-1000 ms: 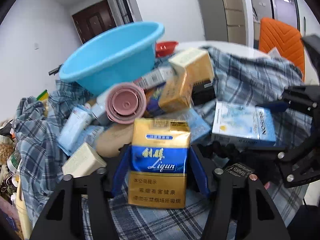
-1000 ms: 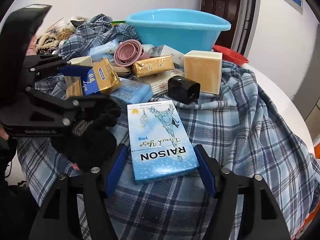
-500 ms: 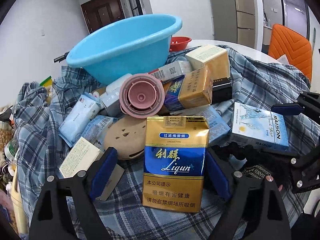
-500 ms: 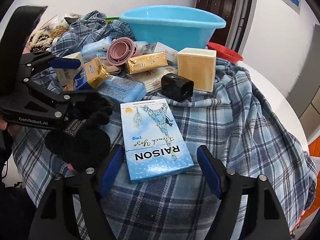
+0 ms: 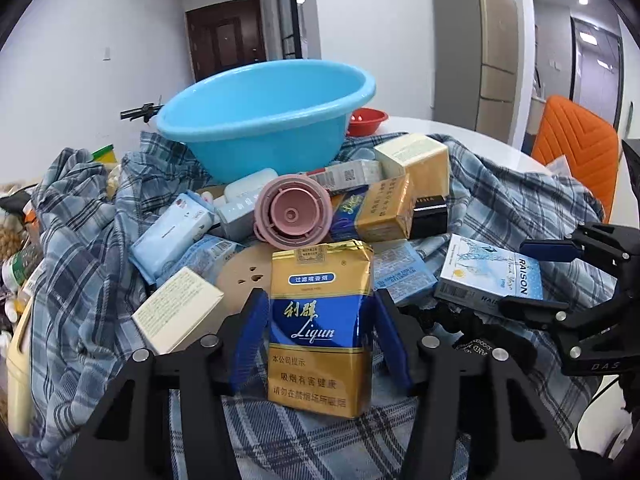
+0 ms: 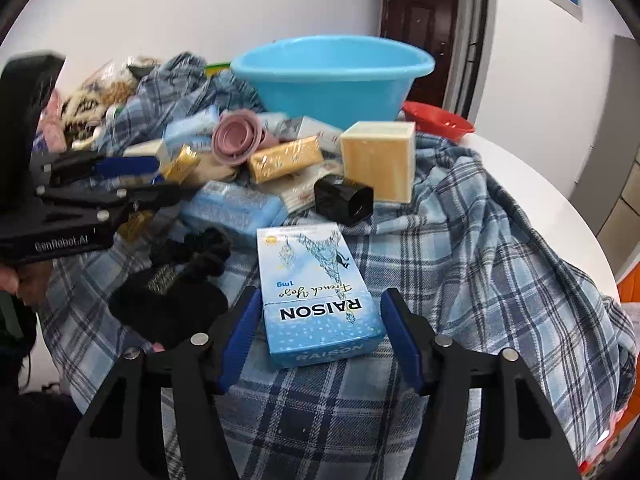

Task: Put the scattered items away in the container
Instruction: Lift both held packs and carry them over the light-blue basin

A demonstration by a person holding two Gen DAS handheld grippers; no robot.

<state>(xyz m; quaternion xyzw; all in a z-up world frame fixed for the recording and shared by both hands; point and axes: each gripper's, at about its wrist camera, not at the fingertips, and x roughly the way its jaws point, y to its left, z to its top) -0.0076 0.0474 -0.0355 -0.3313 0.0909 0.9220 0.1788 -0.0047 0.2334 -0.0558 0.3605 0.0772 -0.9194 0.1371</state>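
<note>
Left gripper (image 5: pixel 318 332) jaws had just closed, clamping the gold-and-blue Liqun pack (image 5: pixel 320 320). Right gripper (image 6: pixel 320 332) jaws, also closing, pressed the flat RAISON box (image 6: pixel 318 296); long axis ran along the fingers. Blue basin (image 5: pixel 268 120) lay straight ahead beyond the clutter.

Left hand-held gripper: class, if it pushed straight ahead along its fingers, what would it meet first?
Beyond the gold and blue pack between its jaws, the left hand-held gripper would probably first meet the pink ribbed cup, though depth is uncertain.
</note>
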